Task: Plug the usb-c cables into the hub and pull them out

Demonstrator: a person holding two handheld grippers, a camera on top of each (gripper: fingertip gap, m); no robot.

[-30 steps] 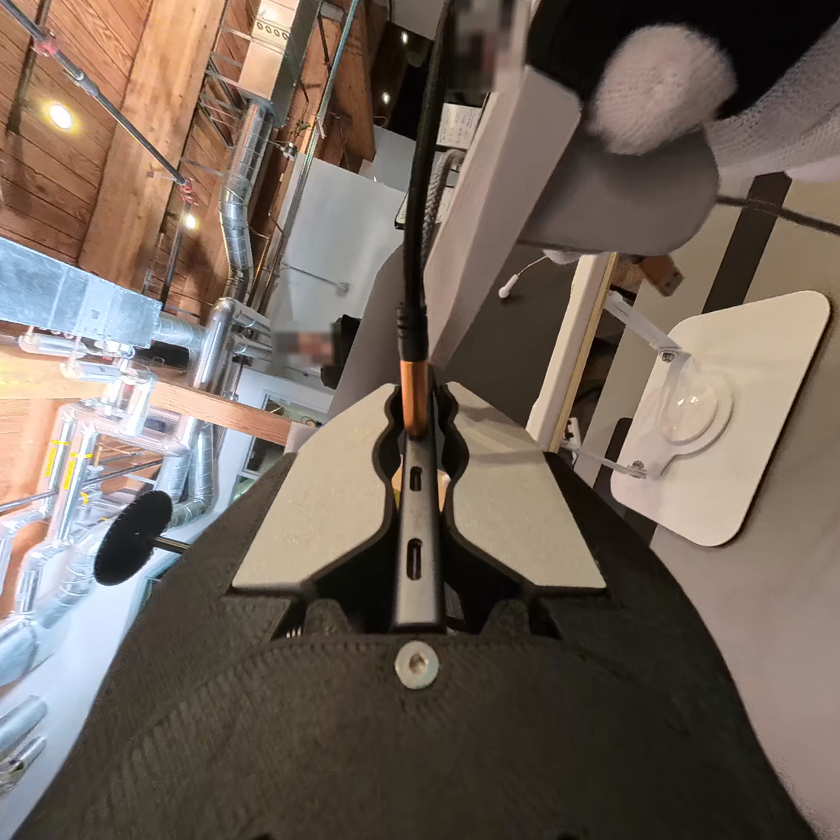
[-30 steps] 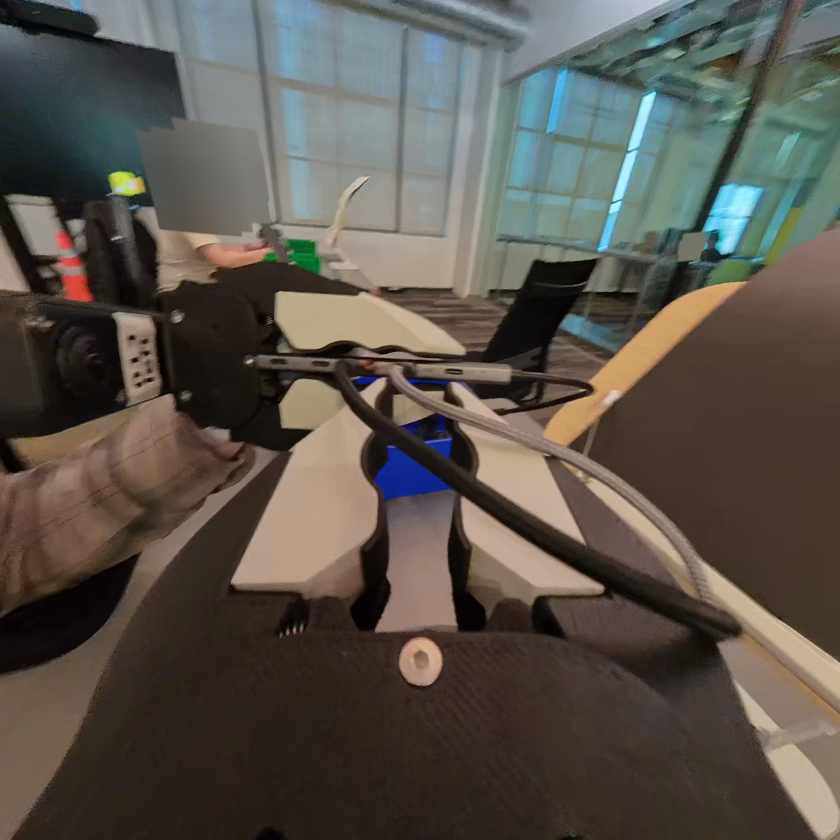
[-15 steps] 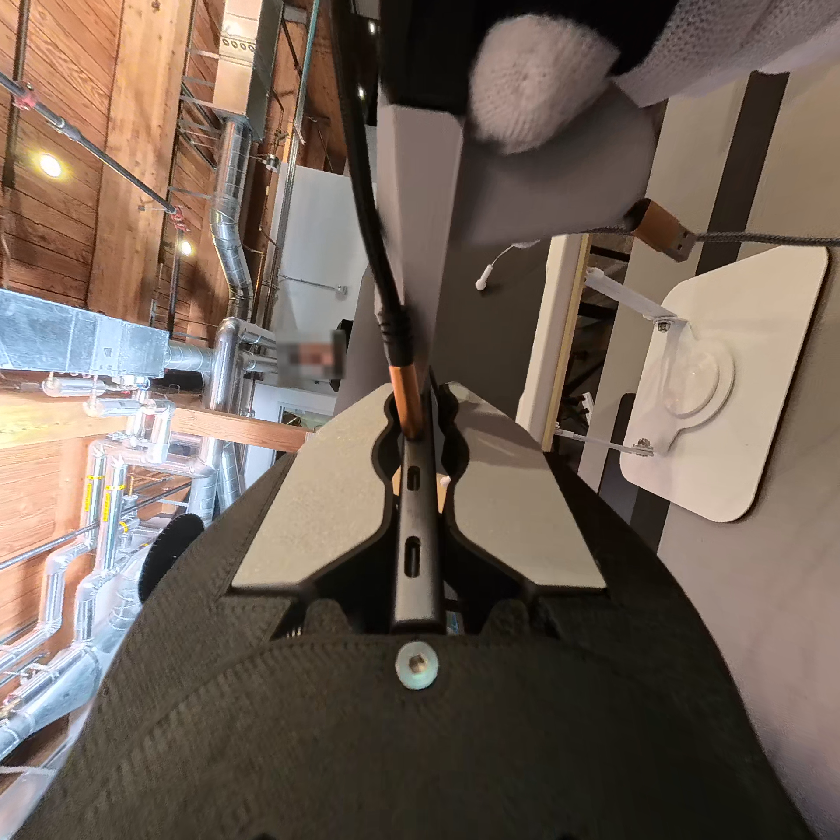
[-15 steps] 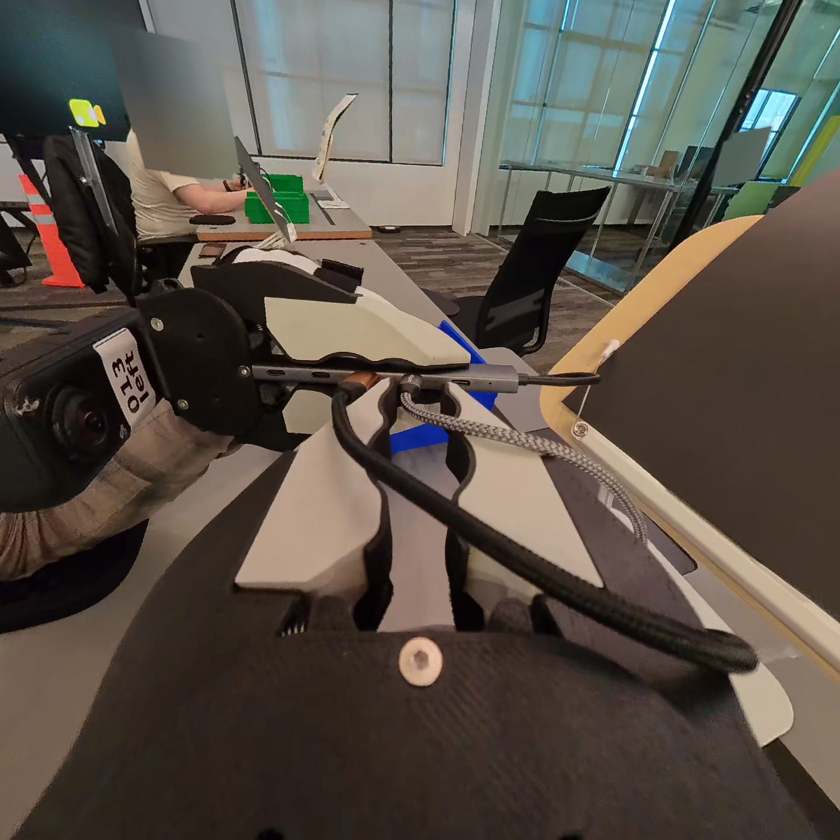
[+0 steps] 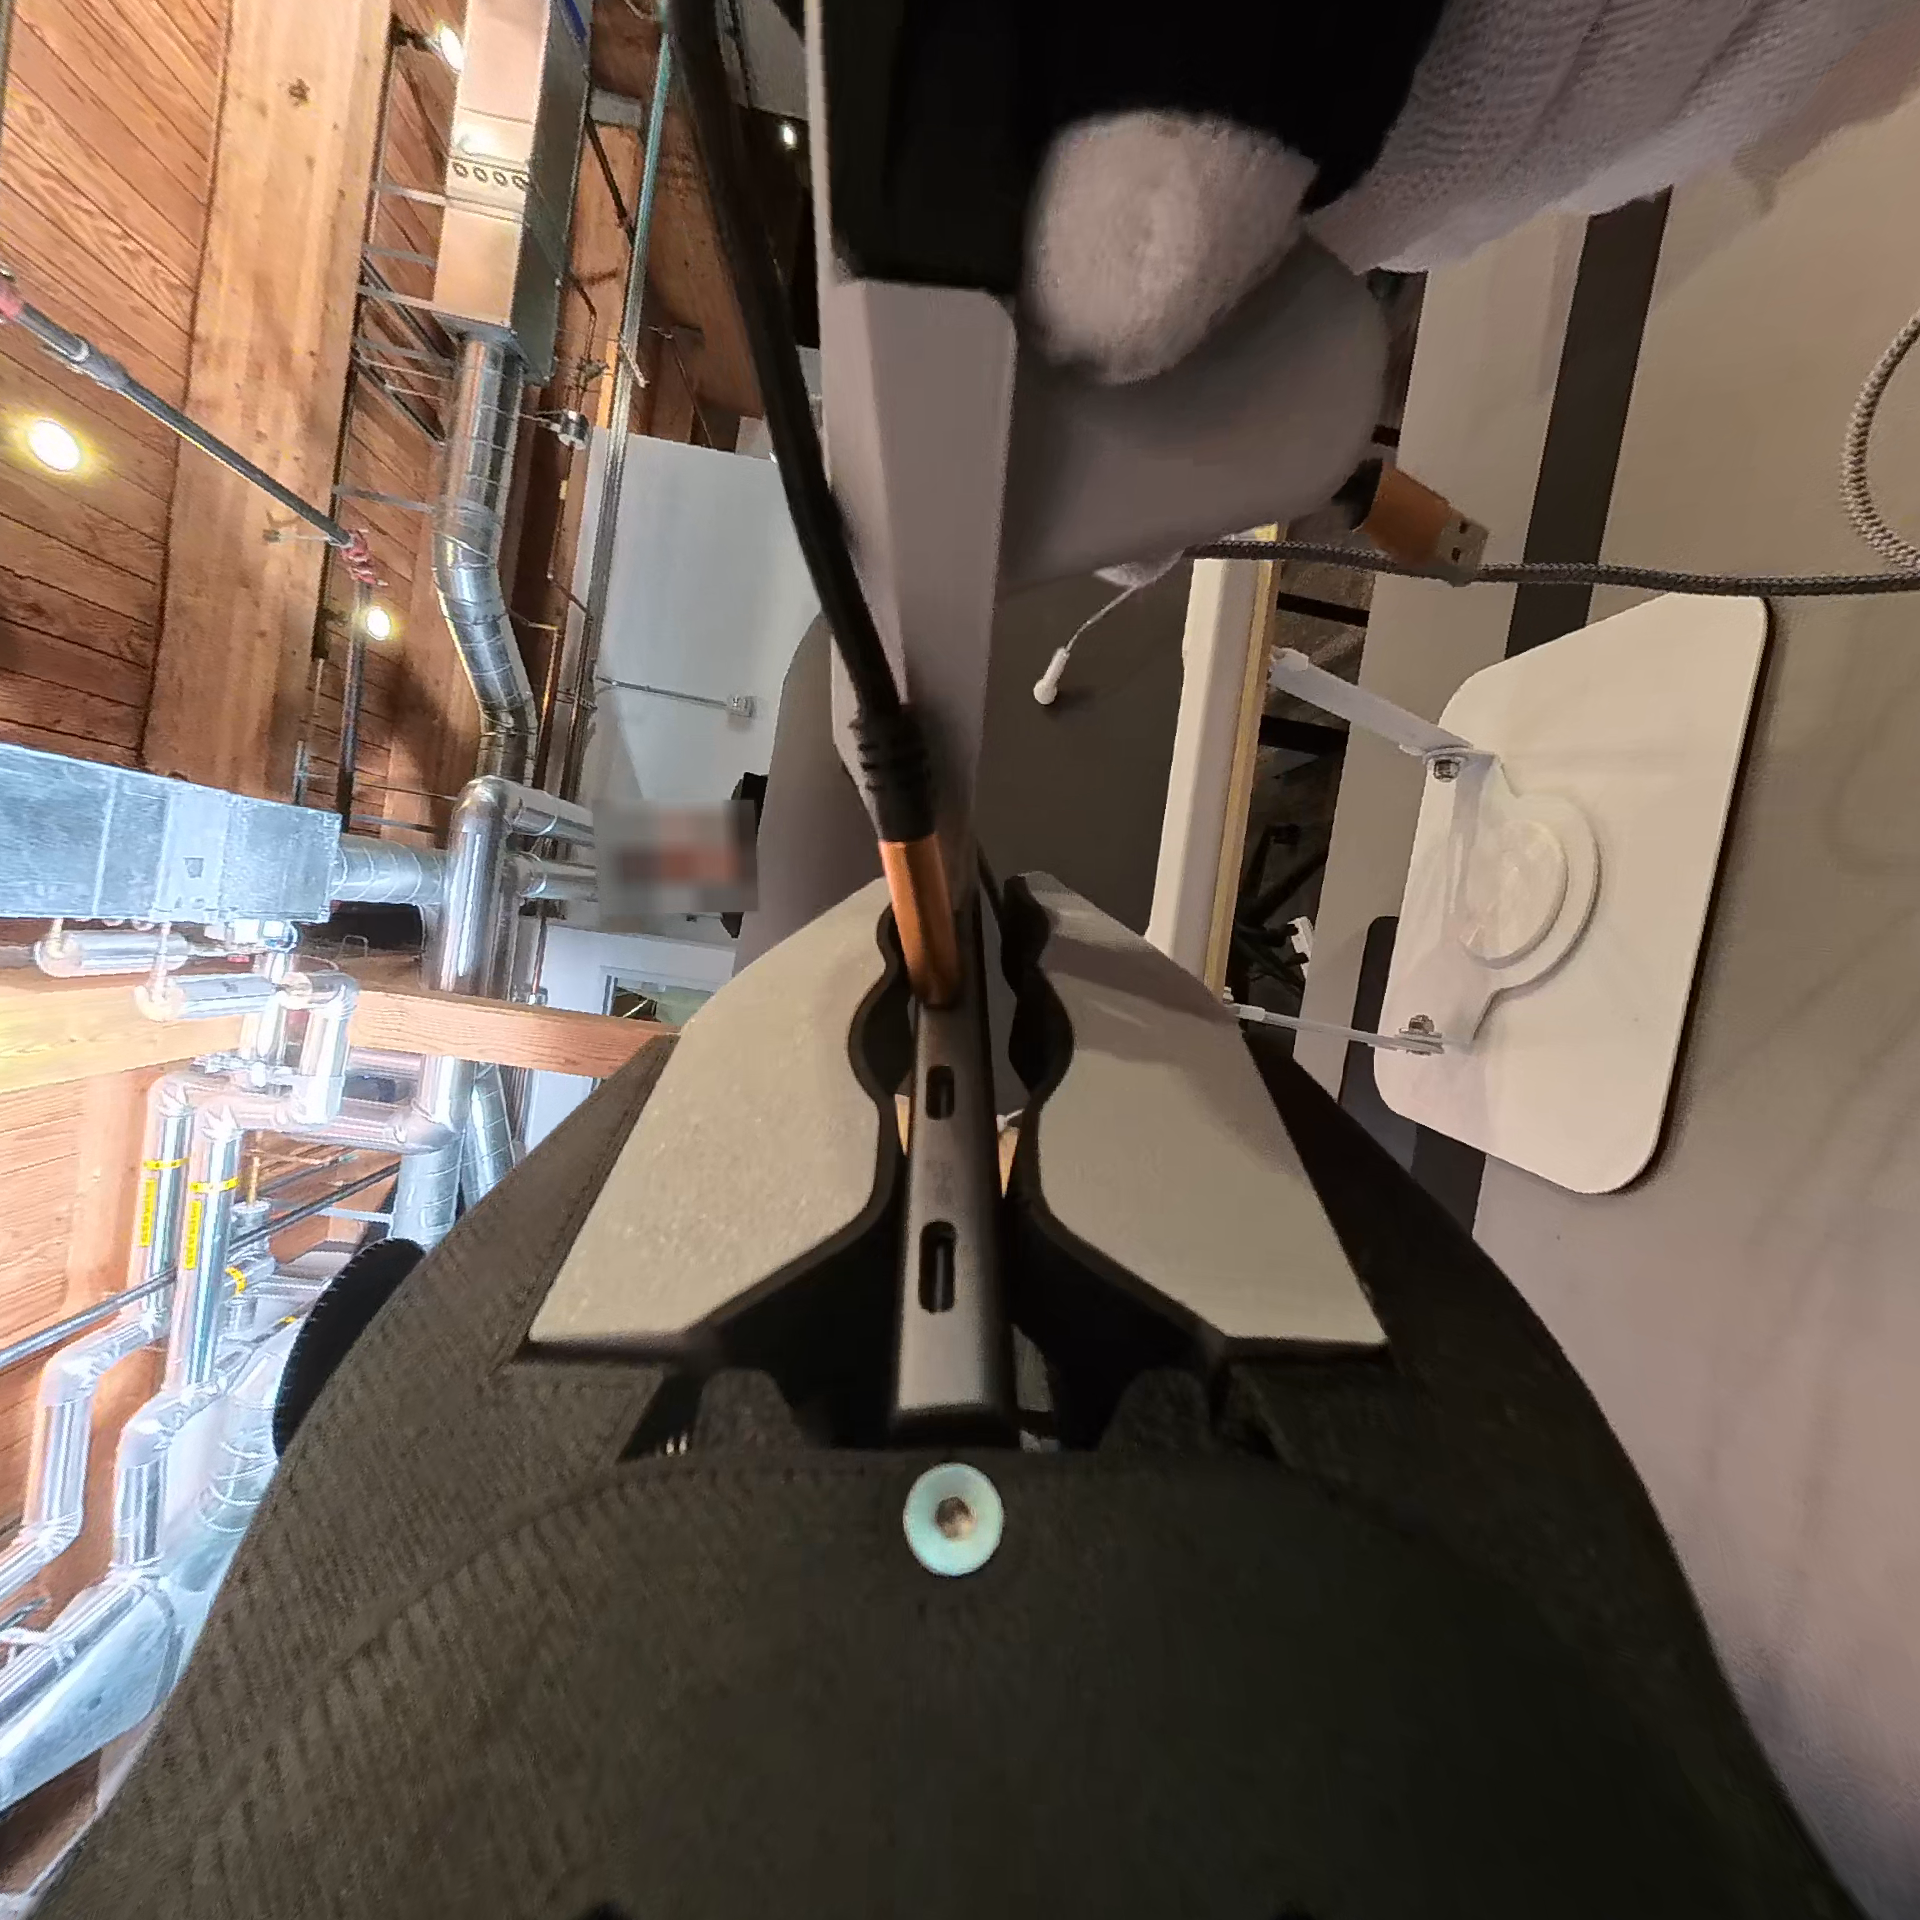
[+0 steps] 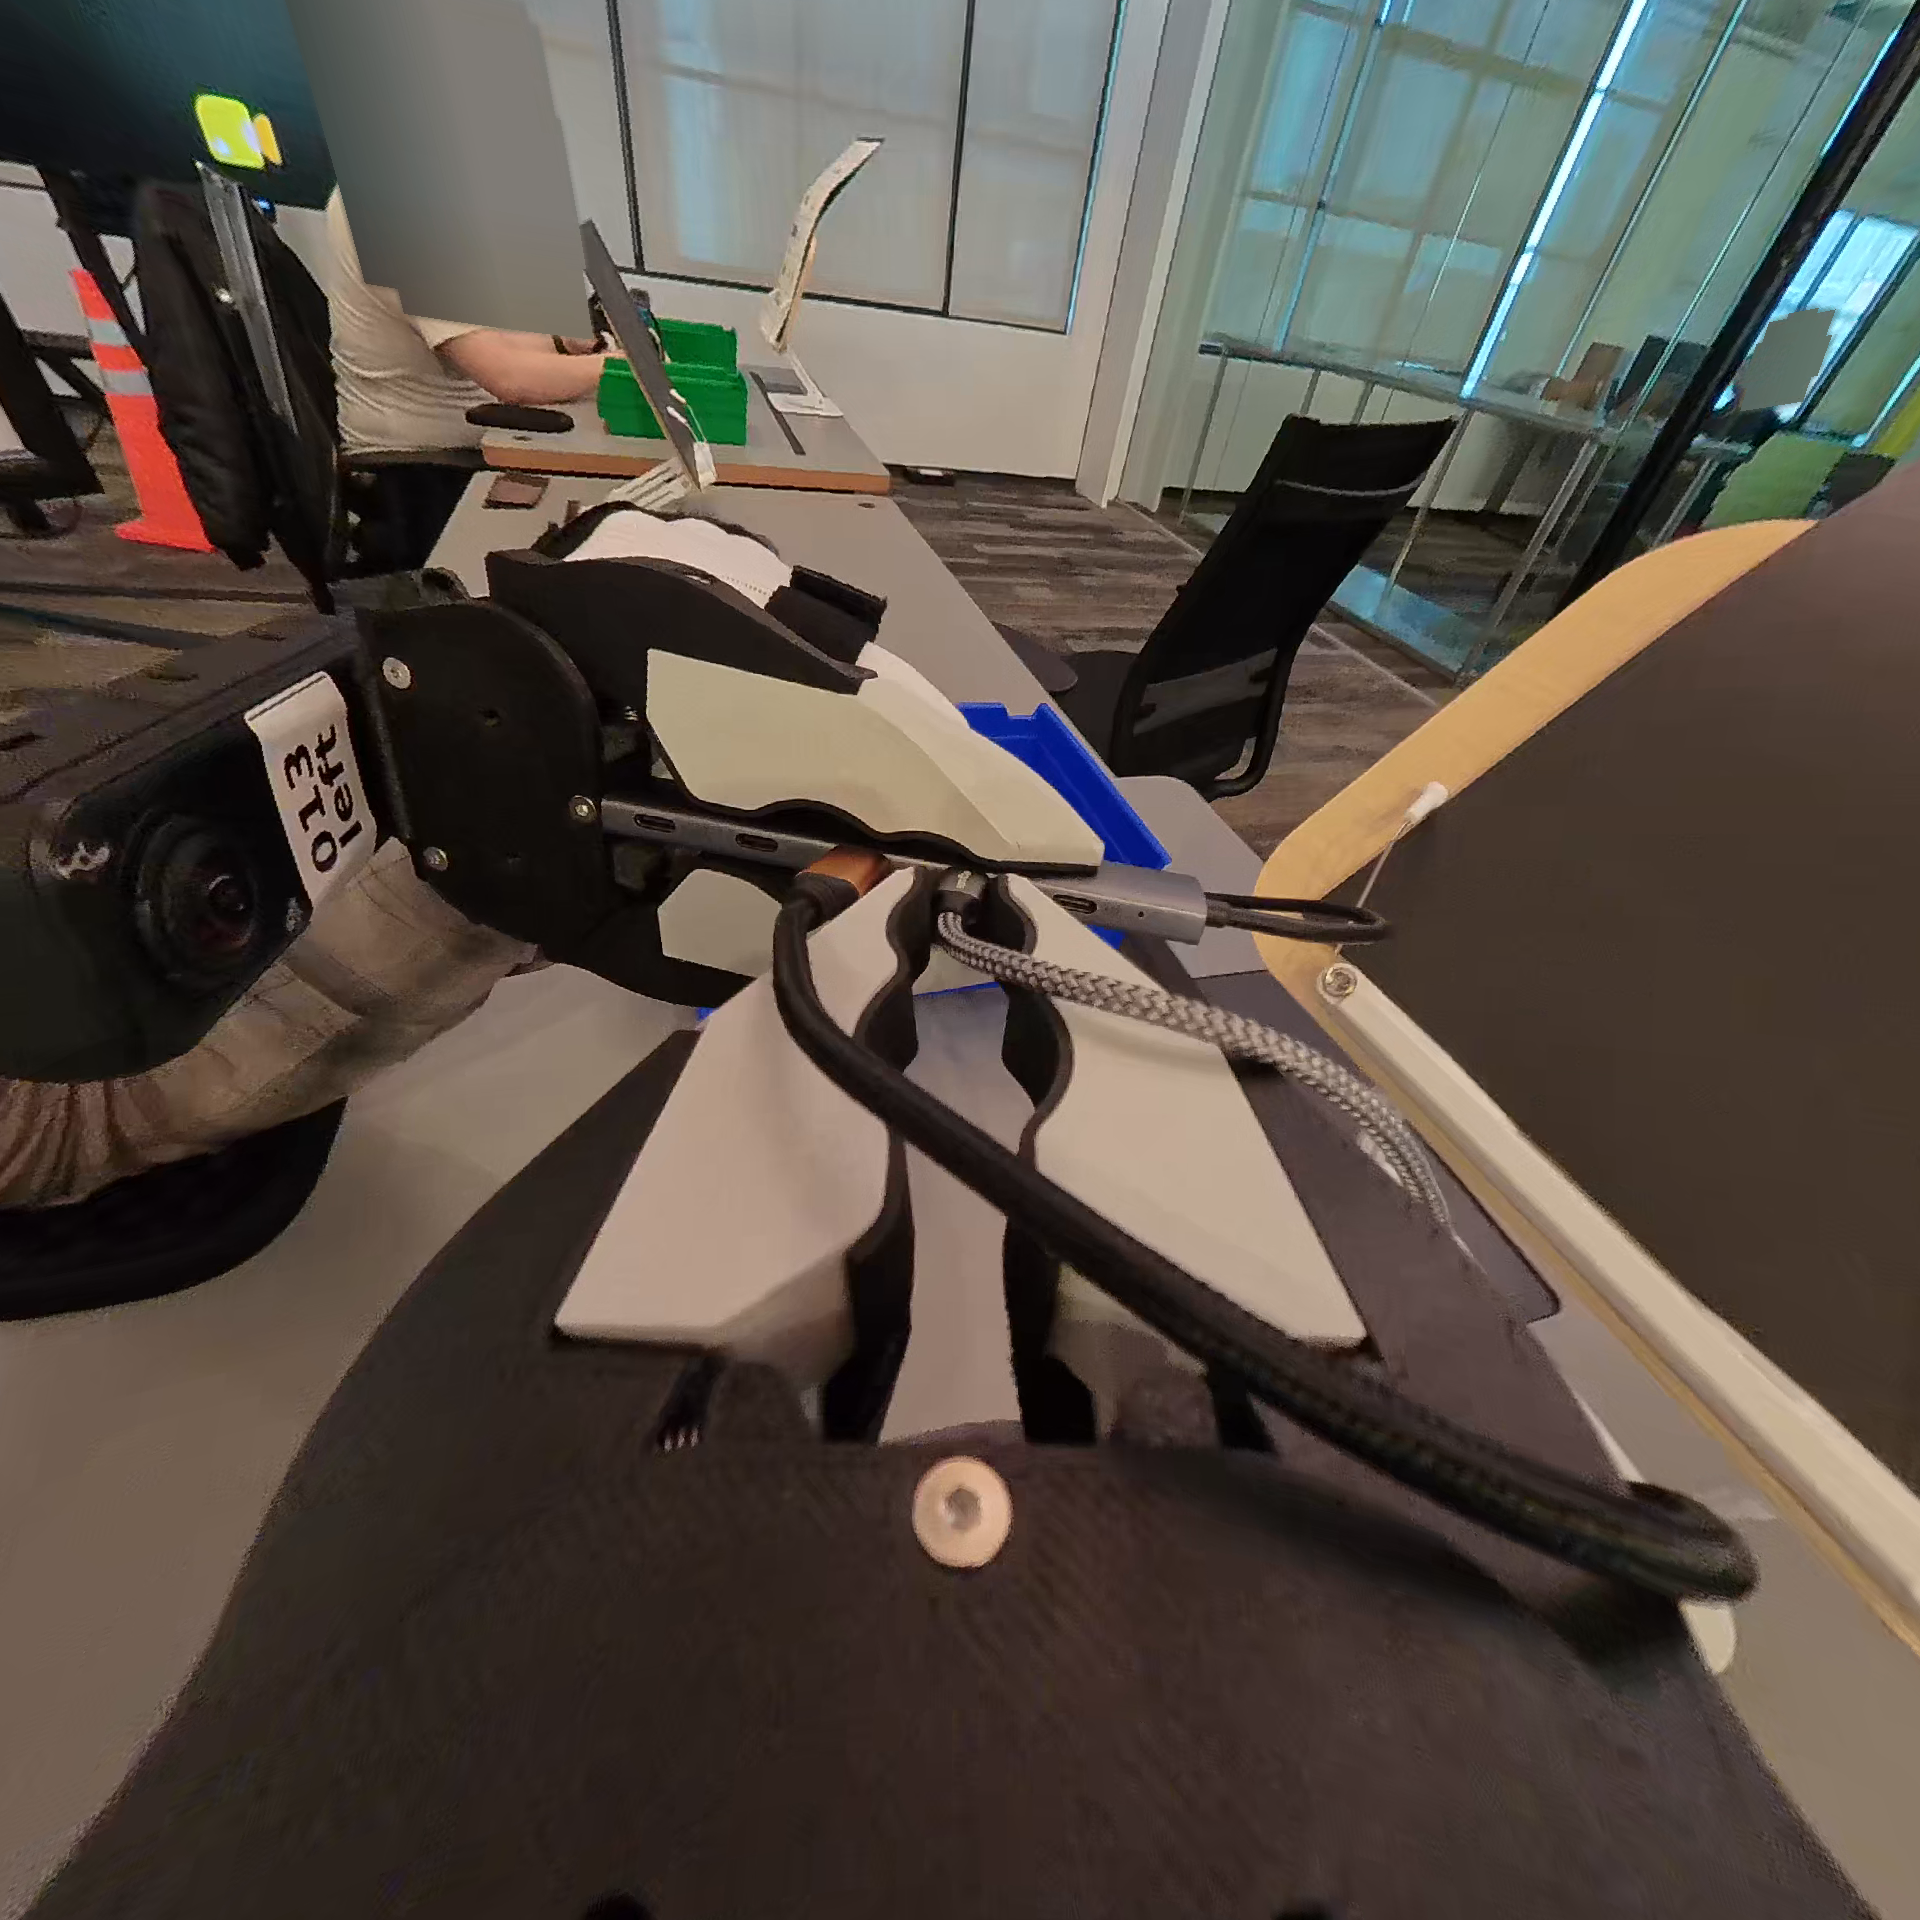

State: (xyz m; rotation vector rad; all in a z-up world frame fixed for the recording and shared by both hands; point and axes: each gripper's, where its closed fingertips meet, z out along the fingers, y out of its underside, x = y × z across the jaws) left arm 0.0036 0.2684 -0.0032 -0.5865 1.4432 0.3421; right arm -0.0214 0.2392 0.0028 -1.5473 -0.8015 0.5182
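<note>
My left gripper [image 5: 951, 935] is shut on a slim grey hub [image 5: 951, 1195], held edge-on with two free ports facing the camera. A black cable's copper plug [image 5: 920, 914] sits in the hub beyond them. In the right wrist view the left gripper [image 6: 1049, 871] holds the hub [image 6: 1132, 904] level above the table, with the copper plug [image 6: 842, 868] in its near edge. My right gripper [image 6: 958, 904] is shut on the grey braided cable's plug [image 6: 961, 888], which meets the hub's edge; its depth is hidden. The right gripper's fingers [image 5: 1195, 436] show above the hub.
A blue bin [image 6: 1060, 769] stands behind the hub. A dark board with a wooden rim [image 6: 1558, 831] rises at the right. A white plate with a clear dome [image 5: 1610, 883] lies on the grey table [image 6: 312, 1247]. A loose copper plug [image 5: 1423, 520] hangs near the right gripper. My left and right fingertips are right by each other.
The right gripper has come closer to the hub with the grey plug between its tips. In the left wrist view the loose copper plug has swung into sight. The left gripper keeps its hold.
</note>
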